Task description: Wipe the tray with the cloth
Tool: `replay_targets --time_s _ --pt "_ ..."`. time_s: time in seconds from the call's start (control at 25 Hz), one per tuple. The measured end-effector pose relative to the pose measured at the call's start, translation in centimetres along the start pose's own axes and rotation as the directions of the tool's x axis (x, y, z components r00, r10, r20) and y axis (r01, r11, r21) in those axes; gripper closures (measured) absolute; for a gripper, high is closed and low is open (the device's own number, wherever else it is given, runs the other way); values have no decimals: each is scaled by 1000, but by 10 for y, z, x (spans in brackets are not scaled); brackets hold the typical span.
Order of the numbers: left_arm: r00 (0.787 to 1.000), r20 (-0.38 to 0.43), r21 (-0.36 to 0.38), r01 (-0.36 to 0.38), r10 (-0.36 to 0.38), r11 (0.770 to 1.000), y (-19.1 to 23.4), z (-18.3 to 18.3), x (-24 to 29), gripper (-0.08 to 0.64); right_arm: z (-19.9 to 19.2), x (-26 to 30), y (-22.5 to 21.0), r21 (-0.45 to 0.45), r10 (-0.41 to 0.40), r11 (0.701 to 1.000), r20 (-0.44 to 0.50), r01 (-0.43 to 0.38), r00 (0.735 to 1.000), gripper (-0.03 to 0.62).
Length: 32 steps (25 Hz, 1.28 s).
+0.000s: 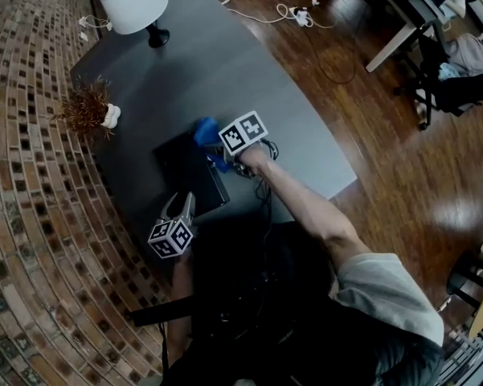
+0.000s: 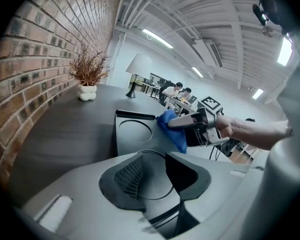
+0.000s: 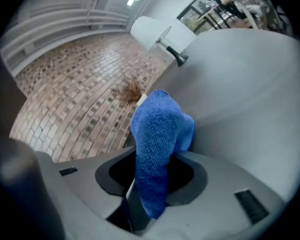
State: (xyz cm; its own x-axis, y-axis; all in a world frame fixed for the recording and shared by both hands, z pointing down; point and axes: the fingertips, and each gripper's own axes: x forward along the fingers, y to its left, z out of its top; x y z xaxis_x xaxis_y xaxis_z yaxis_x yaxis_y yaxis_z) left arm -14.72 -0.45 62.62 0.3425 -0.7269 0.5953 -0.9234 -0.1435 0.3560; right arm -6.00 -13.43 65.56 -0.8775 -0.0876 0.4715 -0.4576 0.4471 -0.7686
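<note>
Right fingers — snug on blue cloth

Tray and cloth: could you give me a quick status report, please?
Right hand-held gripper shut on blue cloth, at far right corner of tray. Left hand-held gripper open at near end. Nothing on tray.
</note>
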Motion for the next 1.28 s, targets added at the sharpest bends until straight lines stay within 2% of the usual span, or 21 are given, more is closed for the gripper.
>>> replay_targets --time_s 0.12,0.2,0.24,0.32,0.4,0.48,0.56,0.64,0.72,0.76,0.8,0.84,0.92,1.0,1.04,1.16,1.28 --pt "1000 6 4 0 0 1000 -1 1 0 416 -65 -19 13 -113 -25 994 -107 13 994 443" --pt "1000 7 7 -1 1 1000 0 2 1 416 -95 -36 12 -139 -35 990 -165 12 986 443" --pt "1000 8 4 -2 2 1000 1 2 1 416 -99 -42 8 -137 -48 990 -164 25 985 443" --pt "1000 16 -9 -6 6 1000 3 3 0 419 -83 -46 1 -95 -59 994 -70 52 996 444" --pt "1000 22 -19 -6 6 1000 4 4 0 430 -65 -40 4 -15 -36 999 34 37 999 443" --pt "1000 21 -19 -5 5 1000 3 3 -1 431 -77 -29 17 7 -3 1000 31 3 1000 443" --pt "1000 18 -16 -4 4 1000 2 2 -1 431 -107 -26 34 -58 8 998 -37 -10 999 443" --pt "1000 16 -14 -2 3 1000 1 2 -1 431 -145 -35 44 -143 8 989 -181 -35 983 443" --pt "1000 15 -17 1 -1 1000 1 3 -1 431 -186 -51 48 -207 13 973 -376 -98 927 445" --pt "1000 16 -21 4 -3 1000 1 3 -1 437 -197 -58 46 -226 8 967 -428 -115 904 445" --pt "1000 18 -26 6 -5 1000 2 4 -2 439 -195 -63 39 -228 -3 968 -424 -104 906 445" --pt "1000 21 -30 8 -7 1000 2 4 -2 439 -181 -66 28 -206 -18 977 -366 -62 930 445" --pt "1000 27 -31 8 -8 999 2 5 -1 442 -129 -66 0 -90 -80 994 -157 66 984 445" --pt "1000 28 -26 7 -6 1000 2 5 0 442 -85 -59 -25 41 -157 987 6 157 988 445" --pt "1000 26 -25 6 -5 1000 3 5 0 442 -77 -51 -29 81 -171 982 32 168 985 445" --pt "1000 20 -36 7 -6 999 2 1 -2 442 -100 -22 -8 89 -104 990 -38 107 994 444" --pt "1000 21 -39 7 -6 999 2 2 -2 446 -151 -24 22 1 -51 999 -197 52 979 443"
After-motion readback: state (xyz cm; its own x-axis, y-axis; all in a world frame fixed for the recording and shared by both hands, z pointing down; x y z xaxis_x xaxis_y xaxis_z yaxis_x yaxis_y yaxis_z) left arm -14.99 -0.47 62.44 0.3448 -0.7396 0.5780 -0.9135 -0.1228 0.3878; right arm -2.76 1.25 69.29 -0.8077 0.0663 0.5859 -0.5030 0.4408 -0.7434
